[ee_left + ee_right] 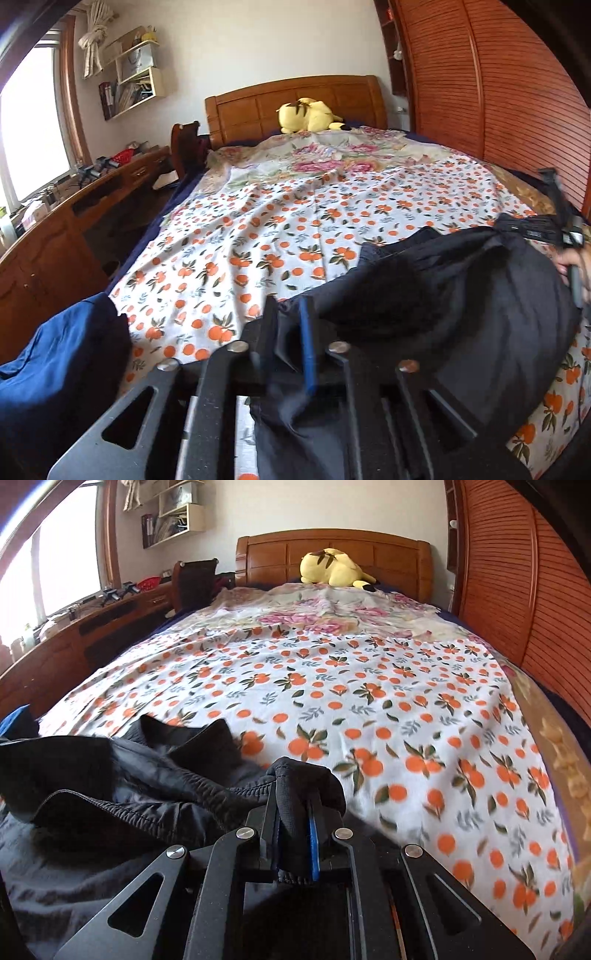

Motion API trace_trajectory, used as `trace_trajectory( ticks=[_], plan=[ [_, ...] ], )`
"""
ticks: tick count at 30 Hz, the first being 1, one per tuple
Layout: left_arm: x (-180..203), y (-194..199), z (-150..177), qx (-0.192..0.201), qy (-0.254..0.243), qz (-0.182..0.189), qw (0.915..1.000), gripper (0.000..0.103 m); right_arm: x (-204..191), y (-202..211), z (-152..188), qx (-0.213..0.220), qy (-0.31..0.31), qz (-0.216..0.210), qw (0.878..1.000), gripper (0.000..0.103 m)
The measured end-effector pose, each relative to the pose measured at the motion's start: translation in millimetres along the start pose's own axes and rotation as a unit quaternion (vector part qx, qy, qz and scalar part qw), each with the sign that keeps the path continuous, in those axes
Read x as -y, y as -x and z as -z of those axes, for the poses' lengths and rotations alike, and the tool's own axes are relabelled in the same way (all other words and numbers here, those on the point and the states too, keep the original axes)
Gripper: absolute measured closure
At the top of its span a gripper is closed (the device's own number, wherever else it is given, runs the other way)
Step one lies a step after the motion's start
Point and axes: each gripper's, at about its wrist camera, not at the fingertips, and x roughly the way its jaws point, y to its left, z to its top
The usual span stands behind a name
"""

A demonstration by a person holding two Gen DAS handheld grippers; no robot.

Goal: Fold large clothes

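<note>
A large black garment (461,288) lies bunched across the near end of the bed. My left gripper (288,306) sits low at its left edge. Its jaws stand a little apart, with a fold of the black cloth lying loosely between them. My right gripper (293,805) is shut on a bunched hem of the same garment (147,782), and cloth wraps over its fingertips. In the left wrist view the right gripper (511,223) pinches the garment's far right corner, with a hand (569,262) behind it.
The bed carries a white sheet printed with oranges (369,701) and a floral sheet (332,616) beyond it. A yellow plush toy (332,568) lies by the wooden headboard. A blue garment (55,350) lies at the near left. A wooden desk (55,240) runs along the left, and a slatted wardrobe (480,92) along the right.
</note>
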Motion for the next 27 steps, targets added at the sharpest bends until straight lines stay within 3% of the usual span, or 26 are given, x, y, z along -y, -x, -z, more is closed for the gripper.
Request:
trace_trajectory(
  ticks=[1,3,6,11,16,18,20,21,24,27],
  plan=[
    [0.7,-0.5,-0.5,0.0,0.003,0.009,1.0,0.062,-1.5,-6.9,-4.1,-0.003,0.002,0.003,1.0,0.091],
    [2.9,-0.1,0.3,0.0,0.008,0.026,0.9996,0.053,-3.5,-19.6,-12.1,-0.007,0.002,0.012,1.0,0.091],
    [10.1,-0.2,3.5,-0.004,0.009,0.052,0.9986,0.023,0.0,-25.8,-23.4,-0.006,-0.021,0.027,0.999,0.09],
    [23.6,0.4,6.6,-0.006,0.005,0.07,0.9975,0.022,16.7,-31.9,-35.9,0.008,-0.091,0.06,0.994,0.089],
    [35.3,0.3,14.4,-0.014,-0.006,0.077,0.9969,0.022,11.1,-38.8,-44.6,-0.018,-0.075,0.085,0.993,0.075],
    [39.3,-0.9,18.3,-0.017,-0.01,0.082,0.9964,0.022,12.2,-33.0,-48.2,-0.015,-0.068,0.082,0.994,0.074],
    [42.2,-2.1,22.3,-0.02,-0.009,0.087,0.996,0.022,14.6,-17.2,-50.8,0.003,-0.063,0.084,0.994,0.057],
    [43.5,-2.6,24.3,-0.021,-0.007,0.09,0.9957,0.022,16.6,-9.4,-49.6,0.01,-0.062,0.087,0.994,0.053],
    [47.1,-4.9,31.4,-0.025,0.001,0.099,0.9948,0.022,15.6,2.6,-37.1,-0.001,-0.034,0.07,0.997,0.051],
    [52.5,-10.3,39.1,-0.034,0.004,0.105,0.9939,0.022,11.6,-4.6,-22.2,-0.04,0.001,0.068,0.997,0.051]
  ],
)
